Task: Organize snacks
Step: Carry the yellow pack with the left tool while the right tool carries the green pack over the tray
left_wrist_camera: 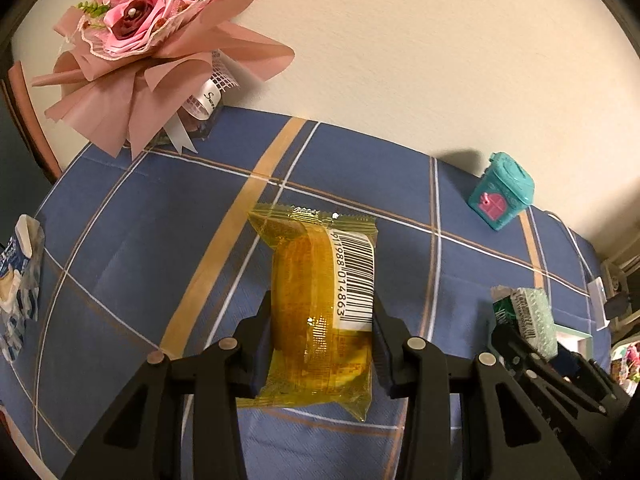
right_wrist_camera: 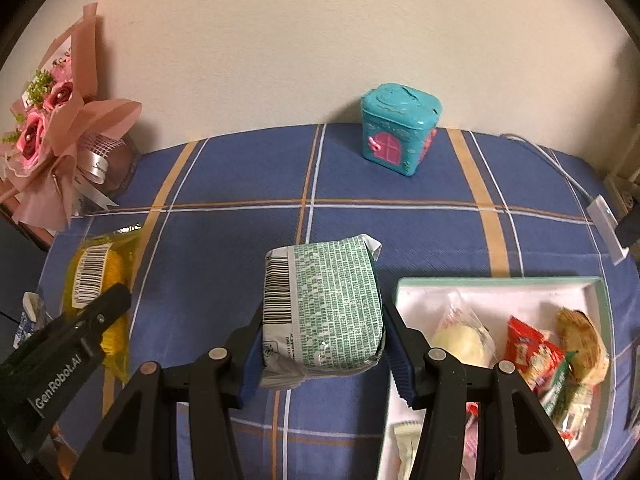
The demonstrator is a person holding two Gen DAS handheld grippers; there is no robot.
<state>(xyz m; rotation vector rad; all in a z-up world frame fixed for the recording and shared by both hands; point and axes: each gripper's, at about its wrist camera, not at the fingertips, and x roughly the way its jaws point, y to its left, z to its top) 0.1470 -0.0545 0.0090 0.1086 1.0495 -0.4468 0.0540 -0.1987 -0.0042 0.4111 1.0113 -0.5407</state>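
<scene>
My left gripper point(left_wrist_camera: 320, 320) is shut on a yellow see-through snack pack point(left_wrist_camera: 316, 304) with a barcode label, held above the blue checked tablecloth point(left_wrist_camera: 160, 240). My right gripper point(right_wrist_camera: 320, 332) is shut on a silver pack with green print point(right_wrist_camera: 324, 304), also lifted off the cloth. In the right wrist view the yellow pack point(right_wrist_camera: 100, 276) and the left gripper's black finger point(right_wrist_camera: 80, 320) show at the left. The green-printed pack point(left_wrist_camera: 528, 316) shows at the right in the left wrist view. A white tray with a green rim point(right_wrist_camera: 496, 282) lies at the right and holds several wrapped snacks.
A teal toy house box point(right_wrist_camera: 396, 128) stands at the back by the wall. A pink paper bouquet point(left_wrist_camera: 148, 40) leans at the back left corner. A blue-and-white wrapper point(left_wrist_camera: 18, 272) lies at the table's left edge. A white cable and adapter point(right_wrist_camera: 604, 224) lie at the right edge.
</scene>
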